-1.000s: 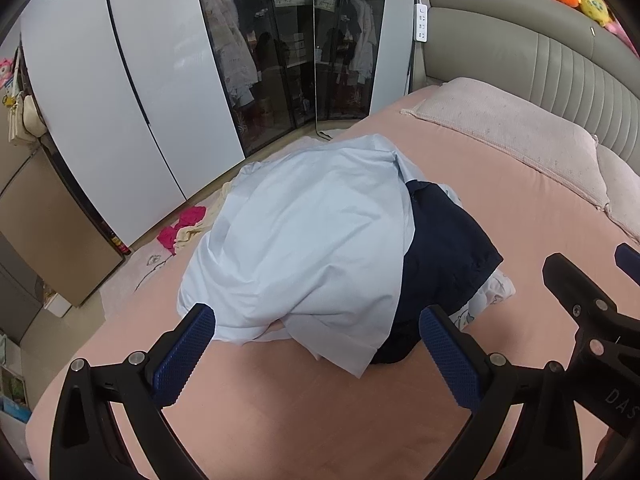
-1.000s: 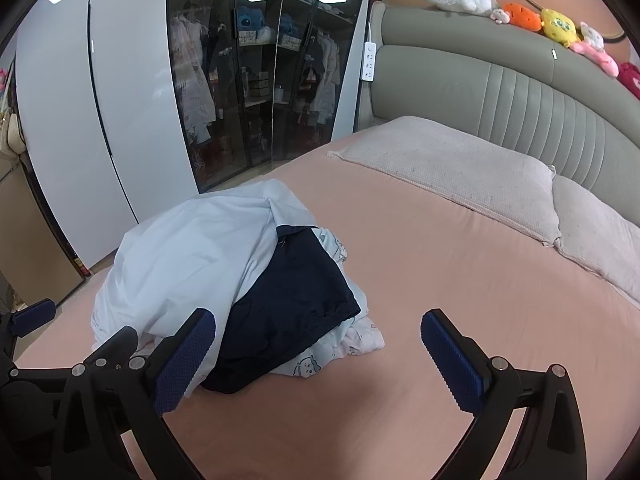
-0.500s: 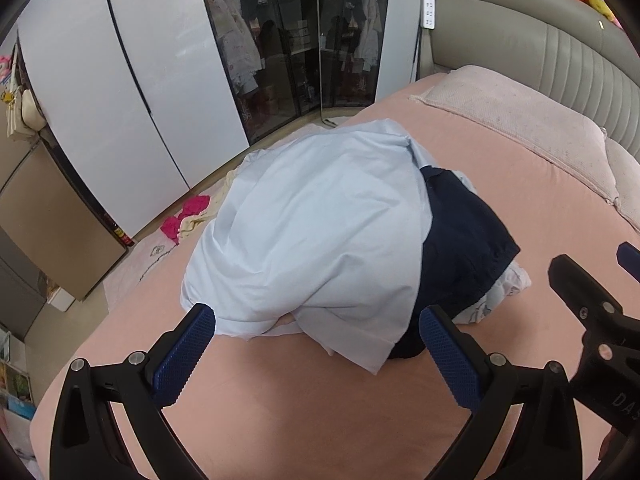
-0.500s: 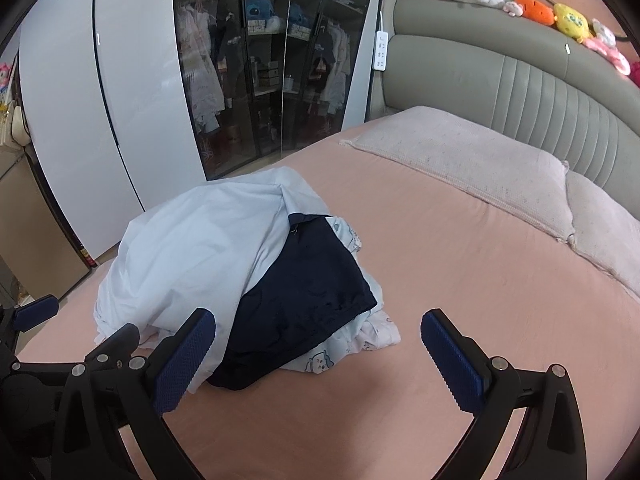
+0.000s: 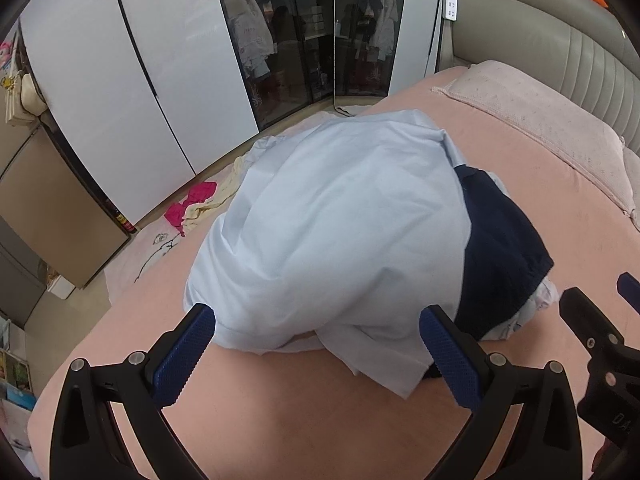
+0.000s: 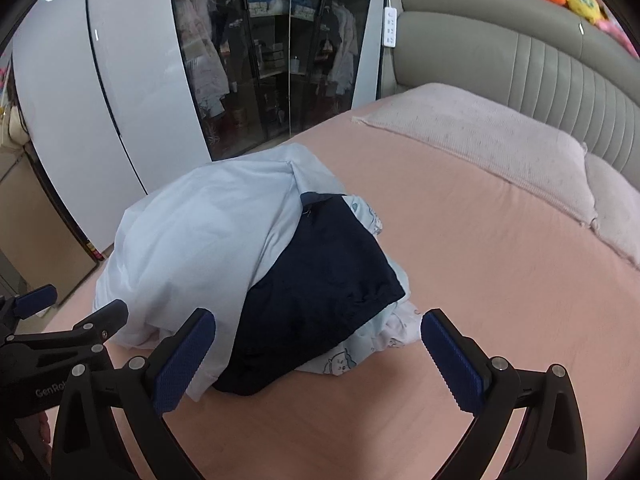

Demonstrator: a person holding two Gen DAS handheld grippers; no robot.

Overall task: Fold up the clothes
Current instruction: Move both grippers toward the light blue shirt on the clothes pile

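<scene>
A heap of clothes lies on the pink bed (image 5: pixel 304 420). A light blue shirt (image 5: pixel 340 240) covers most of it, with a dark navy garment (image 5: pixel 504 260) under its right side and a pale printed piece (image 6: pixel 340 362) at the bottom. My left gripper (image 5: pixel 316 356) is open just short of the shirt's near hem, with nothing between its fingers. My right gripper (image 6: pixel 318 360) is open too, right in front of the navy garment (image 6: pixel 320 296) and the light blue shirt (image 6: pixel 192 240). Each view shows the other gripper at its edge.
Pink pillows (image 6: pixel 480 148) lie before a grey padded headboard (image 6: pixel 540 68) at the right. White wardrobe doors (image 5: pixel 168 80) and glass-fronted closets (image 6: pixel 272 60) stand beyond the bed's far edge. Pink and cream clothes (image 5: pixel 196 204) lie on the floor.
Both grippers have moved closer to the heap, which now looms larger in both views. Both stay open, and the clothes have not shifted.
</scene>
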